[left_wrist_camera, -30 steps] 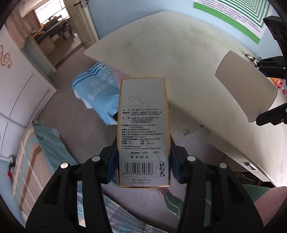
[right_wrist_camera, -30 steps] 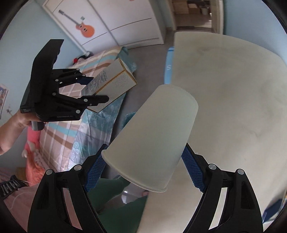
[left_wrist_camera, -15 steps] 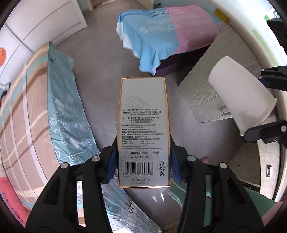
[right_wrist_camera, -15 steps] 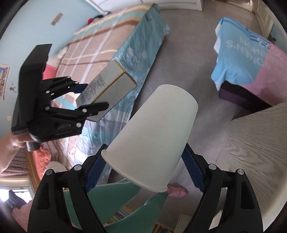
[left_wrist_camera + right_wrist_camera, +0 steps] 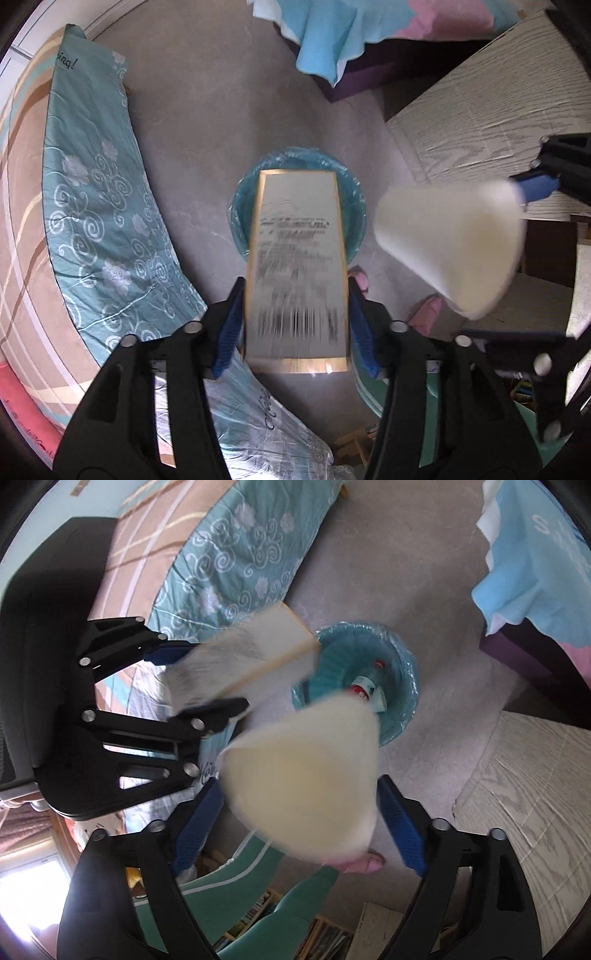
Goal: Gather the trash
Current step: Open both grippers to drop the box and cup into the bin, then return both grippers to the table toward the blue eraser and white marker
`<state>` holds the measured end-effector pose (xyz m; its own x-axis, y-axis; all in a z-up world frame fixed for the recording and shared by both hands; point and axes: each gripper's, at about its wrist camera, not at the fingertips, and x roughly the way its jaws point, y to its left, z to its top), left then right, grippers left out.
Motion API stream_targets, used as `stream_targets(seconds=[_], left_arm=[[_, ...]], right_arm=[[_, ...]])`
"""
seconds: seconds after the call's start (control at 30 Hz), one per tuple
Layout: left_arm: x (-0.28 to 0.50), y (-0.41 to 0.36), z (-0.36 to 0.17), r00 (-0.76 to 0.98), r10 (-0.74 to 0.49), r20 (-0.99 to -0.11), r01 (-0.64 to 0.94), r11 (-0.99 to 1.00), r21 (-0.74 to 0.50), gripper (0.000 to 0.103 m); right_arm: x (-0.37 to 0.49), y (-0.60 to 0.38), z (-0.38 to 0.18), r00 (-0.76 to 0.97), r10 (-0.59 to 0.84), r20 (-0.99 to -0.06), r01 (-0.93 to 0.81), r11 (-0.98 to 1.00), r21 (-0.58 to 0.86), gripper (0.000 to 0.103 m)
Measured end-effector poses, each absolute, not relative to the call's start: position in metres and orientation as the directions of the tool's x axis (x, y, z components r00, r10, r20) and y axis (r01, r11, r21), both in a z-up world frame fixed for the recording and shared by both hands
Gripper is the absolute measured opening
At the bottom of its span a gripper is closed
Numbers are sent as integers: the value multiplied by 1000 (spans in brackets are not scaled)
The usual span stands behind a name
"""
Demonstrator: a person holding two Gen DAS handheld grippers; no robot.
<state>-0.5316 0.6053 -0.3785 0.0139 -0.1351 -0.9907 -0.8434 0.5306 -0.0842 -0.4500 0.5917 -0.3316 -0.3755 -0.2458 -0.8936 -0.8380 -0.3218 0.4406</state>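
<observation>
I am dropping two bits of trash into the bin (image 5: 356,206) on the floor. My left gripper (image 5: 297,325) is right over it, and its jaws have just been opening, so the box (image 5: 297,266) is between the pads with small gaps and looks to be slipping out. My right gripper (image 5: 295,830) has just been opening too; the cup (image 5: 306,775) is loose between its jaws, beside the bin. A bottle (image 5: 364,692) is lying inside already. Both bits are not in yet.
</observation>
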Motion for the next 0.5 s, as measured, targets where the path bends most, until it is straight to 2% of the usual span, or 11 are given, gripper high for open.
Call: stream_targets(seconds=[0.07, 0.13, 0.33, 0.5], left_arm=[[-534, 608, -384, -8, -126, -992, -849, 526, -60, 74], [-539, 611, -387, -22, -122, -992, -855, 517, -45, 78], [-547, 611, -373, -20, -103, -994, -840, 541, -40, 79], [-544, 607, -331, 13, -41, -999, -819, 573, -34, 79]], right_arm=[[-449, 595, -338, -346, -248, -905, -852, -320, 414, 89], [-444, 596, -338, -346, -250, -904, -860, -300, 412, 89], [-416, 595, -309, -388, -199, -900, -866, -255, 430, 89], [-382, 585, -263, -450, -114, -886, -854, -236, 464, 89]])
